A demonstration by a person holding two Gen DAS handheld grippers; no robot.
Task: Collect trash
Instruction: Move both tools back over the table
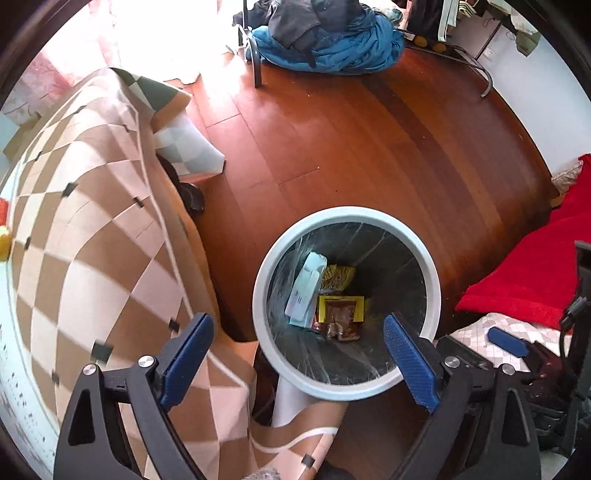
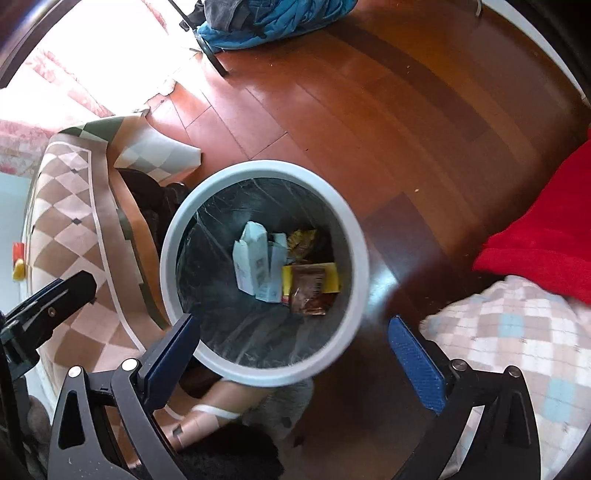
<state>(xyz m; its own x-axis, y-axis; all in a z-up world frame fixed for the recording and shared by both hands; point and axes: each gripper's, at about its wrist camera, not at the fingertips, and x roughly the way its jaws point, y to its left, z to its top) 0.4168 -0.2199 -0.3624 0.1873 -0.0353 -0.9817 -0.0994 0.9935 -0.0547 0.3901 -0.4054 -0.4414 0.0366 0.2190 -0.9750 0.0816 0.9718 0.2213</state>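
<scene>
A round bin with a white rim (image 1: pixel 428 258) (image 2: pixel 354 229) and a clear liner stands on the wooden floor. Inside lie a white carton (image 1: pixel 304 291) (image 2: pixel 251 258), a yellow and brown snack wrapper (image 1: pixel 341 314) (image 2: pixel 310 286) and a crumpled gold wrapper (image 1: pixel 338 277) (image 2: pixel 303 238). My left gripper (image 1: pixel 297 354) is open and empty, hovering over the bin's near rim. My right gripper (image 2: pixel 293 358) is open and empty, just above the bin's near edge. The left gripper's body shows at the left of the right wrist view (image 2: pixel 48 306).
A table with a checkered brown and beige cloth (image 1: pixel 92 229) (image 2: pixel 74 221) stands left of the bin. A red blanket (image 1: pixel 535 280) (image 2: pixel 543 240) and a patterned quilt (image 2: pixel 517 350) lie to the right. A blue heap of clothes (image 1: pixel 332 44) (image 2: pixel 273 18) sits at the far side.
</scene>
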